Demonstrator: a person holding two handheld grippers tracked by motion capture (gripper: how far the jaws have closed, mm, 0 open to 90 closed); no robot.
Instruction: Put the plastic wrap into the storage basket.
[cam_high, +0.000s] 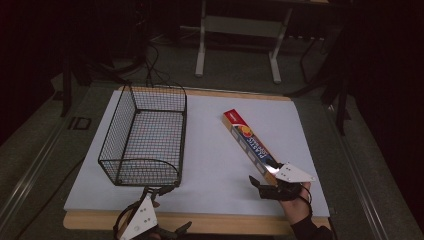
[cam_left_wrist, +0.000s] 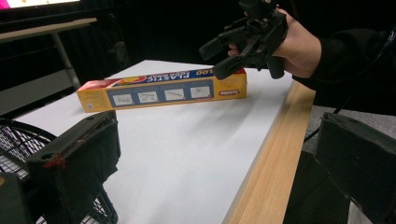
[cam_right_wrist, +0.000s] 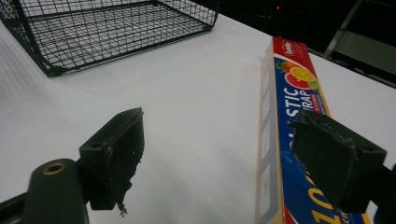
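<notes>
Both grippers' fingers (cam_right_wrist: 116, 154) spread wide, empty; right gripper (cam_high: 270, 186) at box (cam_high: 250, 145) end.

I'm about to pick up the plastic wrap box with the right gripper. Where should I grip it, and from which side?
Grip the plastic wrap box across its narrow width at the near end, coming down from above. It lies flat on the table, long and slim, so open fingers can likely span only the short way. The right gripper already sits open at that end; a grip nearer the middle may balance better.
</notes>
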